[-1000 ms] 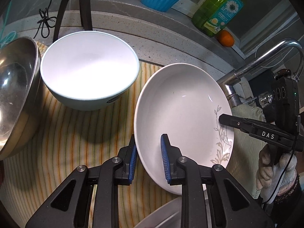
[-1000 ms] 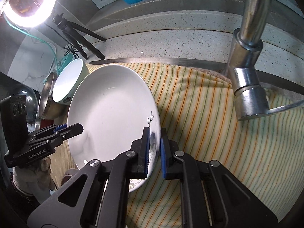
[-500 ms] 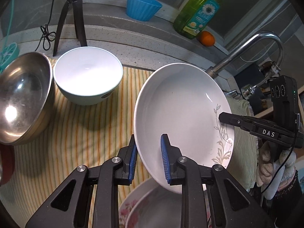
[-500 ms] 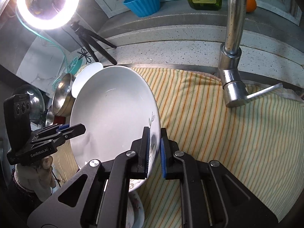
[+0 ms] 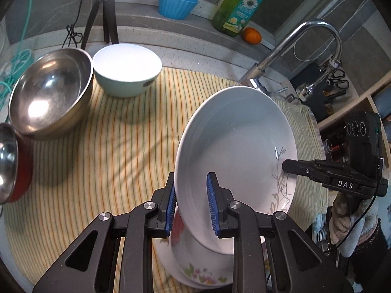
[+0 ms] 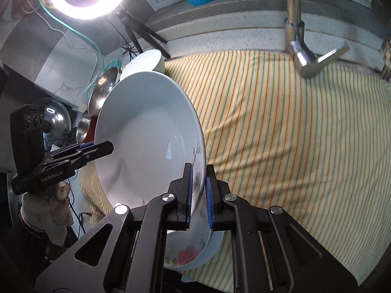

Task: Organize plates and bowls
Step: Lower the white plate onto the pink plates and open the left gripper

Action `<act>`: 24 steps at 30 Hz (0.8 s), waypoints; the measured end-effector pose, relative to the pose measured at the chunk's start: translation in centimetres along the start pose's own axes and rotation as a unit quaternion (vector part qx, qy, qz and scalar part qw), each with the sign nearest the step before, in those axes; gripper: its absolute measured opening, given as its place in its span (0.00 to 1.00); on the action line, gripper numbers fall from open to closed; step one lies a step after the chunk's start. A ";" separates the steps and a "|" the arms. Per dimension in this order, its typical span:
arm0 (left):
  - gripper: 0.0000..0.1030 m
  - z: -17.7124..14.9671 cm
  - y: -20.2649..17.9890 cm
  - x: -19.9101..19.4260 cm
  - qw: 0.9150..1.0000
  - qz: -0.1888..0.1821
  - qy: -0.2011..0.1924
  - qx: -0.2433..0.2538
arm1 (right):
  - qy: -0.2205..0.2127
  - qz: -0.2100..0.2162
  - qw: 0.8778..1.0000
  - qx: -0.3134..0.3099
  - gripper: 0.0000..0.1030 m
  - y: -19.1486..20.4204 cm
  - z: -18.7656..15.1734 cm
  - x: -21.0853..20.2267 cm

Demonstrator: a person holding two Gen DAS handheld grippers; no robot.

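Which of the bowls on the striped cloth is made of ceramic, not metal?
The pale green bowl with the white inside, at the back of the striped cloth. The large steel bowl beside it and the red-sided bowl are shiny metal inside.

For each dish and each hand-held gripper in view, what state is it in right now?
White plate: lifted, tilted, gripped at opposite rim edges.
Left hand-held gripper: shut on the white plate.
Right hand-held gripper: shut on the white plate.
Floral plate: lying on the cloth, under the white plate.
White bowl: upright, empty.
Steel bowl: tilted, empty.
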State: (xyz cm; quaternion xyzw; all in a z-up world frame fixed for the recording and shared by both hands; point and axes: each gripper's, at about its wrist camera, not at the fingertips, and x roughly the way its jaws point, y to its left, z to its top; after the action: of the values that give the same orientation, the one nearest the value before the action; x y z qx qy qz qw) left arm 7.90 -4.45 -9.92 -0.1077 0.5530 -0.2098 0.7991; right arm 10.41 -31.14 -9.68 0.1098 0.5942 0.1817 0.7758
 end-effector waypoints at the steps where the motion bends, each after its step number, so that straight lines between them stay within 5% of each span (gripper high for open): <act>1: 0.21 -0.3 0.0 0.0 1.000 -0.001 0.003 0.000 | 0.003 0.000 1.000 0.003 0.10 0.1 -0.5 0.1; 24: 0.21 -4.8 0.2 1.6 0.997 -0.003 0.072 0.027 | 0.064 0.001 0.997 0.042 0.10 0.7 -8.0 1.9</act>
State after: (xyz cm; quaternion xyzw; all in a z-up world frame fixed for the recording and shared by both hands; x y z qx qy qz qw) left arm 3.91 -4.74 -13.08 -0.0726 0.6031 -0.2339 0.7591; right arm 3.07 -30.10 -13.20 0.1312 0.6495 0.1637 0.7309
